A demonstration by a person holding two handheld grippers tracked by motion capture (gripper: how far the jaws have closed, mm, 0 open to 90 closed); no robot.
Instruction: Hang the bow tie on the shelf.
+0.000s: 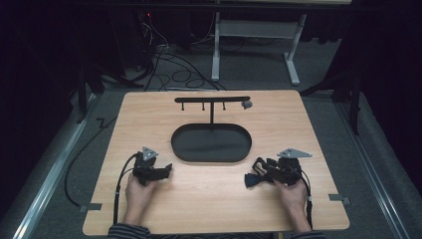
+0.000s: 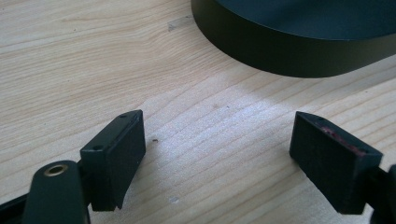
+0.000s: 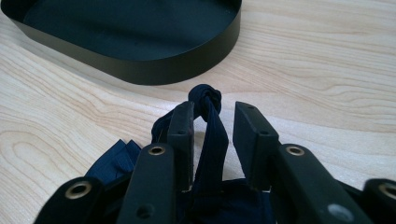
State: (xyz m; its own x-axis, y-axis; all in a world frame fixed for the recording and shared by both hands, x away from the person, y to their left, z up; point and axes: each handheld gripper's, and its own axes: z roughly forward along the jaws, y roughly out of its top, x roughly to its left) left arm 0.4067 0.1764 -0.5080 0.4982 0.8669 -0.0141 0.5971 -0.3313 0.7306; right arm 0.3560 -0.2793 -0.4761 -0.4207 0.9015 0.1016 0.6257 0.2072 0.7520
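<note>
right gripper straddles a knotted dark cloth lying on the table just short of the tray; its jaws are partly closed around the strip, and i cannot tell whether the pads press it yet. left gripper has its jaws wide apart over bare wood, nothing between. i judge i should close squarely below the knot before lifting toward the rack.

Bare tabletop between the tools; black tray and hook stand beyond.
</note>
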